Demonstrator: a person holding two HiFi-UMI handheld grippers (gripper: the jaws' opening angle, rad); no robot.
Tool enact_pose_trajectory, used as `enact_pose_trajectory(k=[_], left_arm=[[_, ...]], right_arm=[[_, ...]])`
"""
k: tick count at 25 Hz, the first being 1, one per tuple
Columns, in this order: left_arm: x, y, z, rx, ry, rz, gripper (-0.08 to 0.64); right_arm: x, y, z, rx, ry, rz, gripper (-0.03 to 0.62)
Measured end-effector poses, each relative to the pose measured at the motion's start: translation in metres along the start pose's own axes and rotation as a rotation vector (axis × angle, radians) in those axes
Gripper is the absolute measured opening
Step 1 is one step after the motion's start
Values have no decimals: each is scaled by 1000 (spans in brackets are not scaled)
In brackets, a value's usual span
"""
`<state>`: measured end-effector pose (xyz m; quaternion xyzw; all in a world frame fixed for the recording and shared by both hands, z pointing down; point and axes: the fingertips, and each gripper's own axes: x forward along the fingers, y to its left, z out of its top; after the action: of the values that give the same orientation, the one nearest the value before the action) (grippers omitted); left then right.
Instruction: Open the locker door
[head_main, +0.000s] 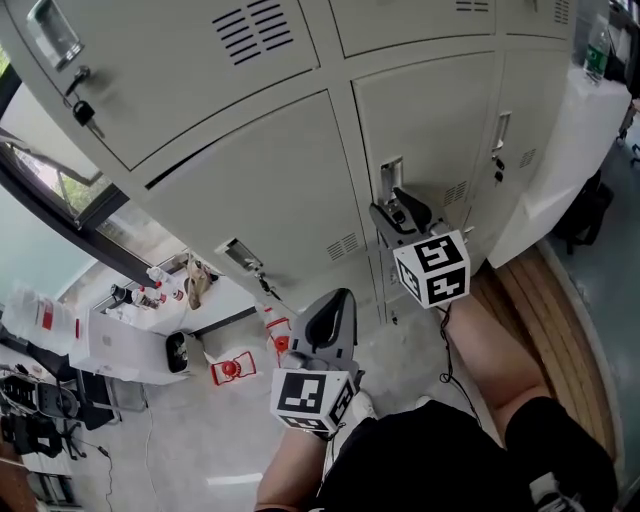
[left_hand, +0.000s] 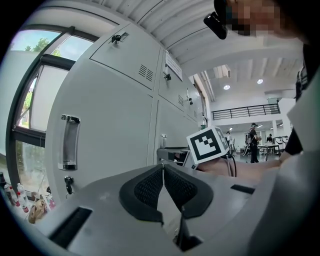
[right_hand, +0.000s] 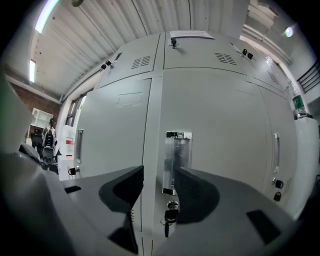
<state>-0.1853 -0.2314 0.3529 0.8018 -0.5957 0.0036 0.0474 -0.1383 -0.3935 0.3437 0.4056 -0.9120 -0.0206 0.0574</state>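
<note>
Locker door (right_hand: 225, 150) stands shut, flush with the doors around it. It is in the lower row of a grey bank of lockers, straight ahead of the right gripper (right_hand: 158, 175). The door is taller than it is wide, so its long axis runs up and down, and its flat face is turned squarely toward that gripper.

A chrome recessed handle (right_hand: 178, 160) sits near the door's left edge, just beside the seam with the neighbouring door. It is also upright, a narrow strip with its long axis vertical. Below it a key (right_hand: 168, 220) hangs in the lock. Which side carries the hinges cannot be made out.

In the head view the same door (head_main: 430, 120) is seen steeply from above, with the handle (head_main: 391, 180) just beyond the tips of the right gripper (head_main: 398, 208). That tong's jaws stand wide apart. The handle shows in the gap between them but farther off, and the pads touch nothing.

The left gripper (left_hand: 163, 170) has its ribbed pads closed together at the tips with nothing between them. In the head view it (head_main: 335, 305) hangs lower and to the left, well apart from the door. It faces the next locker over, whose own upright handle (left_hand: 70, 142) shows beside a window (left_hand: 35, 100).
</note>
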Motion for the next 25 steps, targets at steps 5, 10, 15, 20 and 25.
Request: enact_pose_trajectory(k=[5, 10, 15, 20, 25], left_arm=[[-2, 10, -1, -7, -1, -31, 23], [-4, 17, -1, -5, -4, -55, 23], [-7, 25, -2, -7, 1, -69, 23], [-8, 32, -3, -9, 4, -76, 23], [-4, 32, -5, -12, 7, -89, 23]], right_arm=[[9, -1, 2, -5, 7, -48, 250], [16, -4, 5, -12, 10, -93, 253], [22, -7, 5, 1, 14, -120, 252], [26, -8, 1, 24, 23, -107, 193], [25, -10, 1, 38, 27, -100, 163]])
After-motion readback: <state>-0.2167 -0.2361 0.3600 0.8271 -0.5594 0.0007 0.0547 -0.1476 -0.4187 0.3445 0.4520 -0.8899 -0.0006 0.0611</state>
